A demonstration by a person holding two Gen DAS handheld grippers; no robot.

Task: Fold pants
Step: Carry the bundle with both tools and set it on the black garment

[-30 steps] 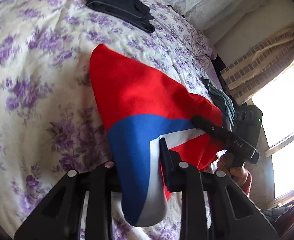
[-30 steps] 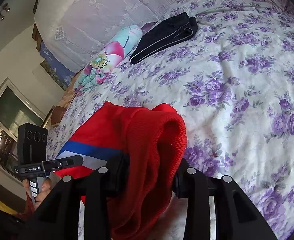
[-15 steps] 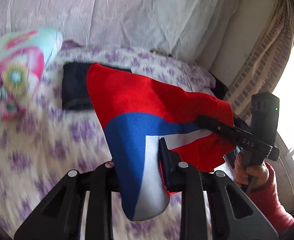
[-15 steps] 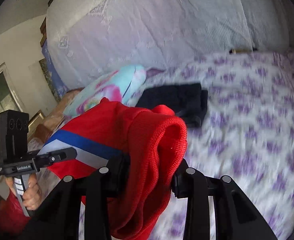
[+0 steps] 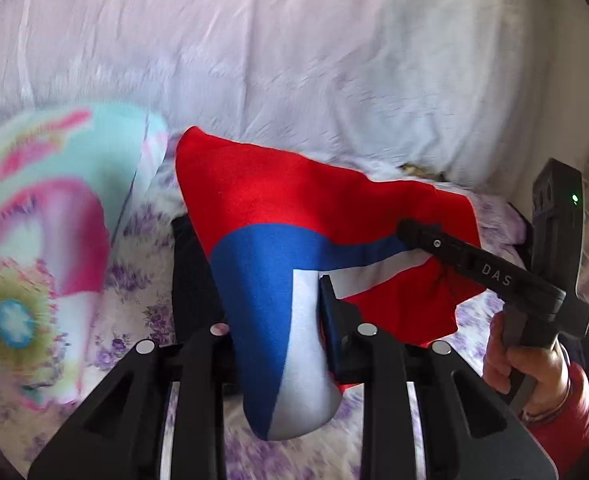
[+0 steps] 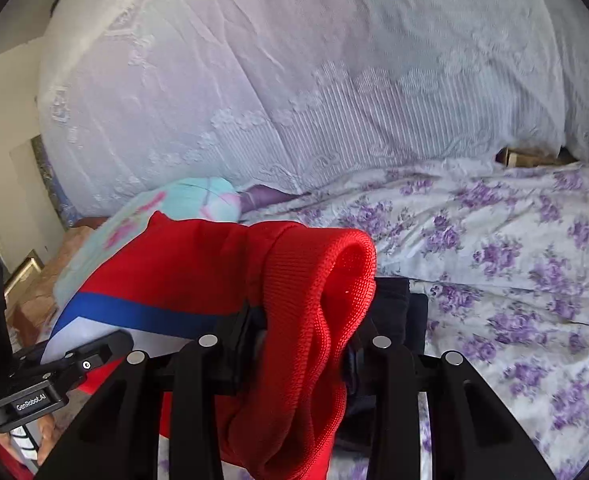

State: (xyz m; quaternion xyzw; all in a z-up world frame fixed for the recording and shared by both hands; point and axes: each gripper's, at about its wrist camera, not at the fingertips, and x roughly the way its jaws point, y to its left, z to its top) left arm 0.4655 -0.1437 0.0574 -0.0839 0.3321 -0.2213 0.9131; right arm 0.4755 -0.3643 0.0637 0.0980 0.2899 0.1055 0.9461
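Compared with a second ago, we have lifted the red pants (image 5: 278,200) off the floral bedspread (image 6: 514,248); they now hang before the white bedding (image 5: 294,60). Our left gripper (image 5: 278,320) clamps the blue-white stripe, our right gripper (image 6: 294,336) clamps the ribbed waistband. The pants stretch sideways between them, above the dark folded garment (image 5: 190,280).

Both wrist views face the headboard (image 6: 294,80), close—sharing the pants (image 5: 294,208).
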